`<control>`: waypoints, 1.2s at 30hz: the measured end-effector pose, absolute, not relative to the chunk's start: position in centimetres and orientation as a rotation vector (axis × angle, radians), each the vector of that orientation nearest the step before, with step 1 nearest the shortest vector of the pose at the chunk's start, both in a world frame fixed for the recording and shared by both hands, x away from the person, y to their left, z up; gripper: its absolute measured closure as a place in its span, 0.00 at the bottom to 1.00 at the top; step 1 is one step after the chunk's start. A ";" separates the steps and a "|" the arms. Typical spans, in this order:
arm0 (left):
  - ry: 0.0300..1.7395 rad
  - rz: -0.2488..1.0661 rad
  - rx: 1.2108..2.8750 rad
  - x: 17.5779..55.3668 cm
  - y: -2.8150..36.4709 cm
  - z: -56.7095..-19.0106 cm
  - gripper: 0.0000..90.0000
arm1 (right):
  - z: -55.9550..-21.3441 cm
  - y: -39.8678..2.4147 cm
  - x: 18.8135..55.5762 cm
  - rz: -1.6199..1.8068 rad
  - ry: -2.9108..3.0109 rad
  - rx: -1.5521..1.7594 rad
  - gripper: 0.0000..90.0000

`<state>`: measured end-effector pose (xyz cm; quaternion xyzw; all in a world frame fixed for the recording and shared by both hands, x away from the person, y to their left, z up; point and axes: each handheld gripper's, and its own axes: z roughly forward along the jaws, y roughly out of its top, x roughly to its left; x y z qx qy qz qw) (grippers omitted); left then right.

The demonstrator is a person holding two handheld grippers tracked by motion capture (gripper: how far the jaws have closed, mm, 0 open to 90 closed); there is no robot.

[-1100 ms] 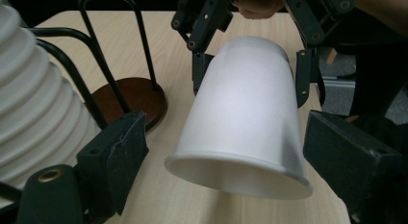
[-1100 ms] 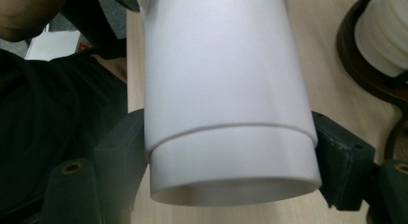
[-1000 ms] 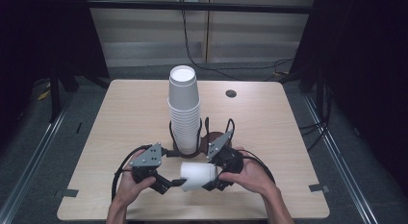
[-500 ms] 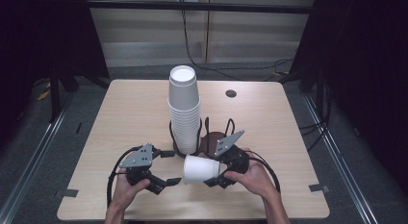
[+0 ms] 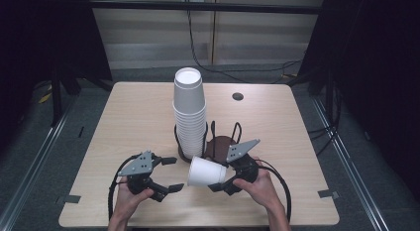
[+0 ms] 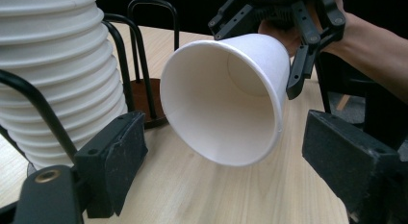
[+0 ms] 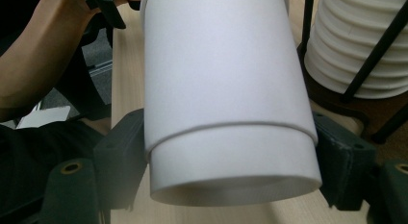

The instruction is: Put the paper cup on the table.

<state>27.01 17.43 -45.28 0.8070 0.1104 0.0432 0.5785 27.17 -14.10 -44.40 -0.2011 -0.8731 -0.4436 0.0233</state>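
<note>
We are holding the cup [image 5: 207, 171] sideways in the right gripper [image 5: 221, 177], jaws clamping its base, mouth facing the left gripper [image 5: 171, 174]. The left gripper's jaws are standing apart, empty, just beside the rim.

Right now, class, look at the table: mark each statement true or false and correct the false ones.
1. The right gripper holds a white cup lying on its side. True.
2. The left gripper grips the cup's rim. False: its jaws stand apart with nothing between them, and the cup is ahead of them.
3. The stack of cups stands in a wire holder. True.
4. The held cup's mouth faces the right hand. False: it faces the left gripper, and the base sits between the right gripper's jaws.
</note>
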 end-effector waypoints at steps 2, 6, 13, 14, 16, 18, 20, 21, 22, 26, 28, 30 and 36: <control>0.262 0.106 1.883 26.9 17.4 -45.2 0.17 | -44.4 -13.9 27.1 -1.386 -2.698 -0.610 0.26; 0.254 0.104 1.870 26.7 17.5 -45.2 0.17 | -44.5 -14.0 27.0 -1.447 -2.679 -0.599 0.26; 0.245 0.093 1.836 26.5 17.7 -45.3 0.17 | -45.1 -14.0 26.8 -1.511 -2.638 -0.581 0.26; 0.246 0.101 1.839 26.5 17.7 -45.3 0.17 | -45.2 -14.0 26.8 -1.529 -2.631 -0.575 0.26; 0.244 0.097 1.827 26.5 17.6 -45.4 0.17 | -45.2 -14.1 26.7 -1.575 -2.604 -0.558 0.26; 0.240 0.095 1.829 26.5 17.6 -45.4 0.17 | -45.2 -14.1 26.7 -1.597 -2.594 -0.554 0.26; 0.241 0.090 1.826 26.5 17.4 -45.6 0.17 | -45.3 -14.1 26.7 -1.611 -2.589 -0.550 0.26; 0.243 0.088 1.825 26.5 17.3 -45.6 0.17 | -45.5 -14.1 26.6 -1.629 -2.583 -0.549 0.26; 0.242 0.087 1.825 26.5 17.2 -45.7 0.17 | -45.5 -14.1 26.6 -1.629 -2.583 -0.549 0.26; 0.242 0.077 1.809 26.5 17.1 -45.7 0.17 | -46.2 -14.4 26.5 -1.654 -2.556 -0.559 0.26; 0.240 0.075 1.804 26.6 17.0 -45.8 0.17 | -46.3 -14.4 26.5 -1.656 -2.554 -0.561 0.26; 0.239 0.067 1.788 26.7 16.7 -45.9 0.17 | -46.4 -14.4 26.4 -1.673 -2.550 -0.556 0.26; 0.249 0.066 1.784 26.9 16.2 -45.9 0.17 | -46.3 -14.2 26.2 -1.685 -2.545 -0.531 0.26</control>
